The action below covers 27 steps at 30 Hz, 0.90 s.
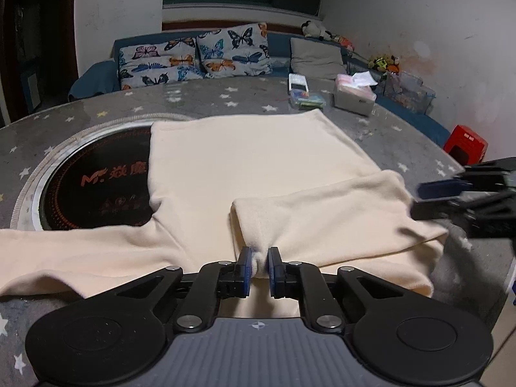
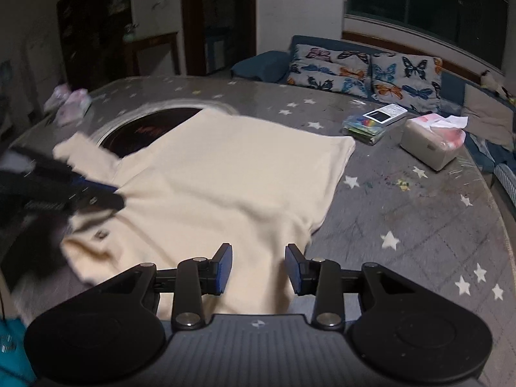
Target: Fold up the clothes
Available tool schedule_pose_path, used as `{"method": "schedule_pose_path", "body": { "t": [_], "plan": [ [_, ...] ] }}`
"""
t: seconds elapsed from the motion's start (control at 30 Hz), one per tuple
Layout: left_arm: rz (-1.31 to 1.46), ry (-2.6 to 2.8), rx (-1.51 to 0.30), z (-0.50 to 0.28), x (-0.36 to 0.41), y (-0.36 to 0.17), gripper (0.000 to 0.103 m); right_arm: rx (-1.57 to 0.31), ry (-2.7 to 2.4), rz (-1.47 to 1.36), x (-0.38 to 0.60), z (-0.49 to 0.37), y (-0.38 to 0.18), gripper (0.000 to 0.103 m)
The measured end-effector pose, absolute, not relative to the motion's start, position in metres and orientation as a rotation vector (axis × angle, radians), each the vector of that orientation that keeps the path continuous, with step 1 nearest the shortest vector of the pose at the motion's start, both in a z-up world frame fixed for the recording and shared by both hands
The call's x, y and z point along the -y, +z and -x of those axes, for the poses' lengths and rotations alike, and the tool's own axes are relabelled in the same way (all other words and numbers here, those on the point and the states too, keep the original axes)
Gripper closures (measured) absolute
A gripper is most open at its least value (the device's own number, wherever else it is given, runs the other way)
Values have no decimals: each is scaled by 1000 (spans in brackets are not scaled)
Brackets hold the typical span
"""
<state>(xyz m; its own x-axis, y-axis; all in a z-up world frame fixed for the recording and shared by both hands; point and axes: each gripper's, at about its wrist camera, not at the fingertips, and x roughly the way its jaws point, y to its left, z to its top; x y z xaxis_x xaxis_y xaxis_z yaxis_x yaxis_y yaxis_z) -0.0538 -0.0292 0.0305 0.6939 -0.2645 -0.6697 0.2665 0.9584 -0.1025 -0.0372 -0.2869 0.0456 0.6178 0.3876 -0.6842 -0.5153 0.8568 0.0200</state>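
A cream garment point(image 1: 251, 161) lies spread on the grey star-patterned table point(image 1: 225, 100), one sleeve folded over its near right part and the other trailing left. My left gripper point(image 1: 259, 262) is shut on a bunched fold of the garment's near edge, the cloth squeezed between its blue pads. My right gripper point(image 1: 416, 200) shows blurred at the right, by the folded sleeve's end. In the right wrist view the right gripper point(image 2: 259, 267) stands open over the garment point(image 2: 225, 167), its pads apart and not pressing the cloth. The left gripper point(image 2: 117, 198) is a dark blur at the left.
A round black induction hob point(image 1: 96, 187) is set into the table, partly under the garment. A tissue box point(image 1: 354, 95), a white device and a colourful packet point(image 1: 304, 96) sit at the back right. A red stool point(image 1: 466, 143) and a sofa with butterfly cushions point(image 1: 193, 58) stand beyond.
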Motion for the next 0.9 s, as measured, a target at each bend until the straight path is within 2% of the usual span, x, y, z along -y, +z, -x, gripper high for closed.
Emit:
{"method": "schedule_pose_path", "body": {
  "t": [0.17, 0.43, 0.67, 0.77, 0.83, 0.9],
  "plan": [
    [7, -312, -727, 58, 26, 38, 92, -790, 485, 131, 291, 16, 27, 67],
    [8, -328, -751, 62, 25, 33, 92, -726, 483, 134, 285, 23, 41, 67],
    [17, -312, -772, 61, 17, 31, 91, -748, 509, 136, 277, 27, 35, 67],
    [19, -316, -786, 58, 19, 30, 85, -746, 498, 144, 280, 33, 35, 67],
    [16, -311, -772, 58, 20, 32, 73, -741, 486, 140, 283, 35, 37, 67],
    [17, -310, -762, 58, 20, 34, 73, -729, 488, 137, 283, 37, 41, 67]
  ]
}}
